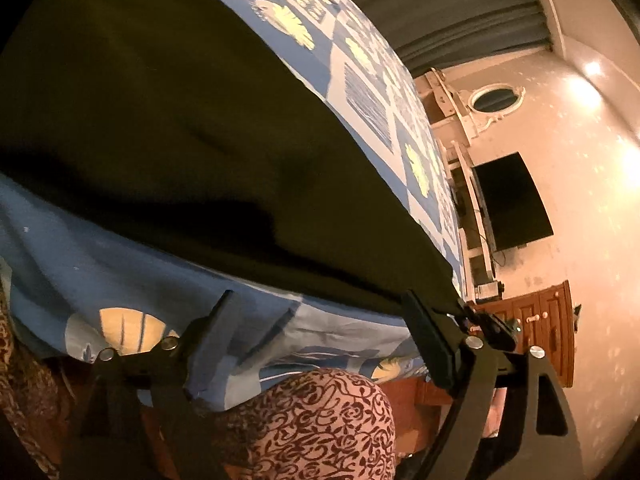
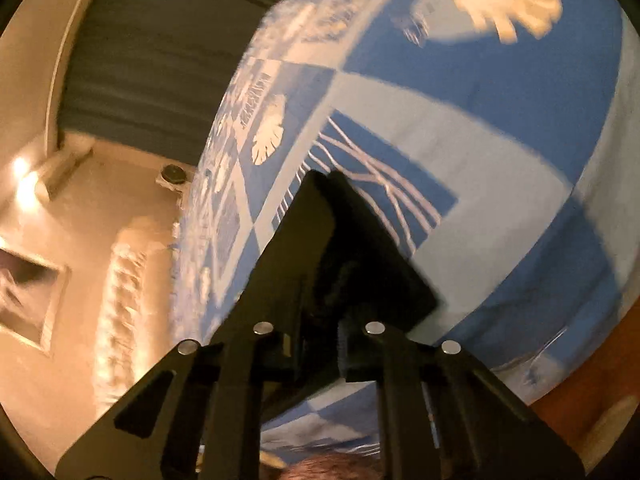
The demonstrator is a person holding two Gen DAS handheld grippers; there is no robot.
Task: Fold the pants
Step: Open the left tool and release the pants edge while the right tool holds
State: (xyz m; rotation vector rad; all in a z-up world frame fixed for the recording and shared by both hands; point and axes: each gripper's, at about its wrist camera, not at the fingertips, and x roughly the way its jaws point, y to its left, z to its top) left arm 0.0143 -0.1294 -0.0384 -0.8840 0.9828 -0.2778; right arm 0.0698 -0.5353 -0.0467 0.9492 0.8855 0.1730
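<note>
Dark pants (image 1: 172, 128) lie spread flat on a bed with a blue and white patterned sheet (image 1: 360, 92); they fill most of the left wrist view. My left gripper (image 1: 318, 295) is open and wide at the pants' near edge, over the sheet's hanging side. Its right finger (image 1: 424, 328) reaches the pants' near corner; nothing is pinched between the pads. In the right wrist view my right gripper (image 2: 324, 178) is shut, its black fingers pressed together above bare sheet (image 2: 480, 152). No pants show in that blurred view, and I see no cloth in its grip.
A person's knee in patterned cloth (image 1: 320, 428) is just below the left gripper at the bed's edge. Beyond the bed are a dark wall screen (image 1: 512, 200), a wooden drawer unit (image 1: 548, 332), an oval mirror (image 1: 496, 98) and a grey curtain (image 1: 460, 8).
</note>
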